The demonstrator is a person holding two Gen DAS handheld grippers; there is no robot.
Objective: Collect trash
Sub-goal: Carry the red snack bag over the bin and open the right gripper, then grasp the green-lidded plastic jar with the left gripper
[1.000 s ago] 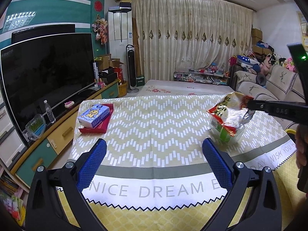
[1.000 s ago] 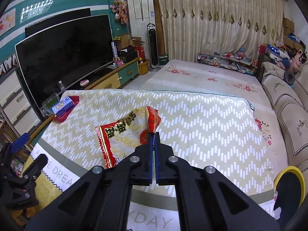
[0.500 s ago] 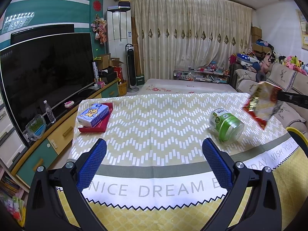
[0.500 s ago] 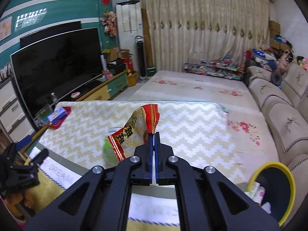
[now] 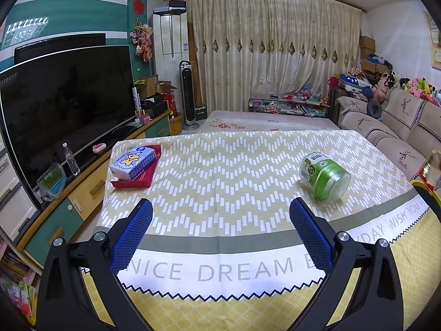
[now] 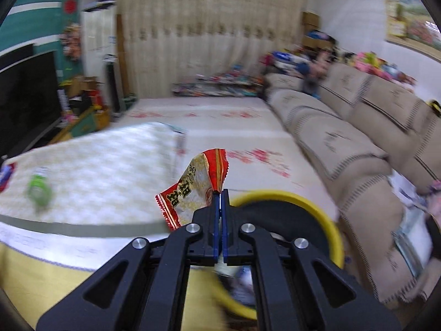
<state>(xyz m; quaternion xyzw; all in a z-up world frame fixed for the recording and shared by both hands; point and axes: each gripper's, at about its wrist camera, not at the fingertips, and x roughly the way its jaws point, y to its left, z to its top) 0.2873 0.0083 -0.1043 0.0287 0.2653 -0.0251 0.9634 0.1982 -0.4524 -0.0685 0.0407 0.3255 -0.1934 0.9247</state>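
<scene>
Right gripper: black frame, blue-padded fingers pressed together on the edge of a crumpled red-and-white plastic snack wrapper printed with dark characters. The wrapper hangs up and to the left of the fingertips, clear of the table. Directly beyond and below it sits a round waste bin with a yellow rim and black liner, just beside the table's right edge; pale scraps lie inside, blurred. This view is smeared, so finer detail is unreadable.

Left gripper: blue-padded fingers spread wide, holding nothing, poised over the near edge of the table, which carries a yellow-and-white zigzag tablecloth lettered "NICE DREAM".

Other items on the cloth: a clear plastic jar with a green label, lying on its side toward the right, just ahead of the left gripper's right finger; a blue tissue pack with a cartoon bear, resting on a red tray at the far left corner. The two are well apart.

Surroundings: a large black television on a low yellow-and-green cabinet to the left; a beige fabric sofa to the right, just beyond the bin; cream curtains at the back
</scene>
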